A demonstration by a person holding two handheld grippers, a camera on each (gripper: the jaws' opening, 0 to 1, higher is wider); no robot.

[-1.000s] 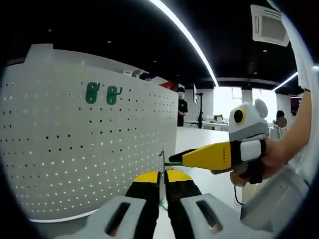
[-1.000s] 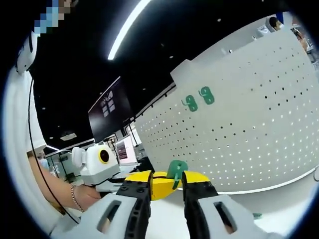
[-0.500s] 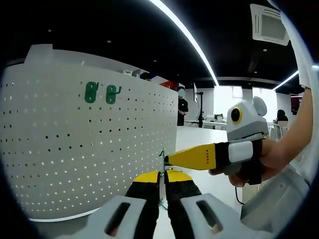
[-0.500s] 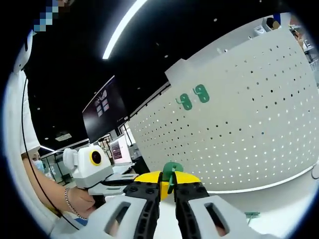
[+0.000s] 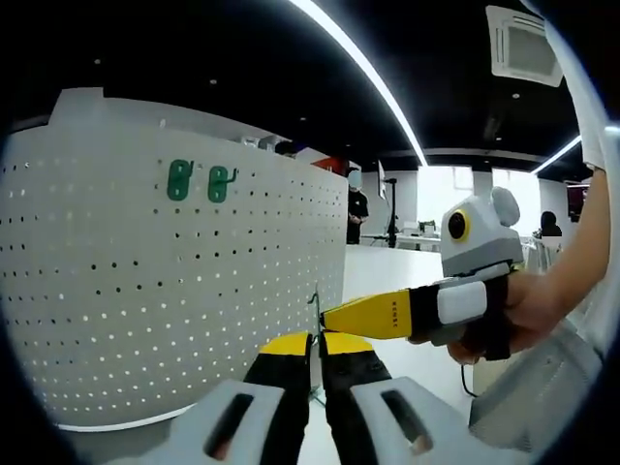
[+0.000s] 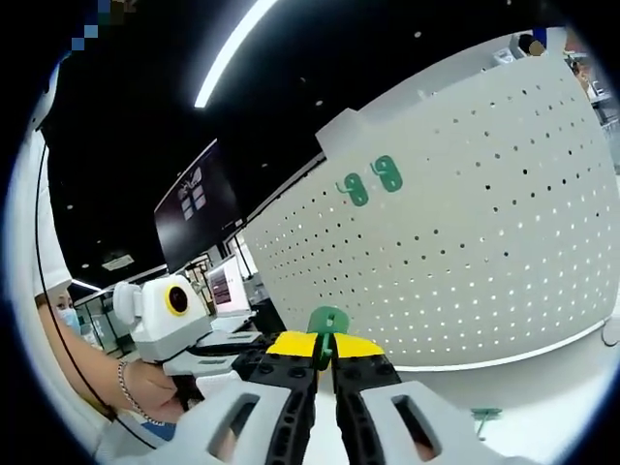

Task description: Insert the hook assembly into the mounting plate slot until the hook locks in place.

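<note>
- While the right tongs point(image 6: 324, 355) pinch the green hook point(image 6: 327, 323) short of the pegboard point(image 6: 465, 242), any tilt could miss the slot.
- Left tongs point(image 5: 315, 351) clamp it too; opposed pulls could twist it loose.

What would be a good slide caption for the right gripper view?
Right gripper pinches a green hook before a white pegboard already carrying two green hooks.

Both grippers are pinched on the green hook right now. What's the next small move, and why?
Probably open the left gripper and let the right gripper carry the green hook alone. Both sets of jaws are closed on it, away from the white pegboard, where two green hooks already hang. One clean grip should make it easier to line the hook up with a free hole.
</note>
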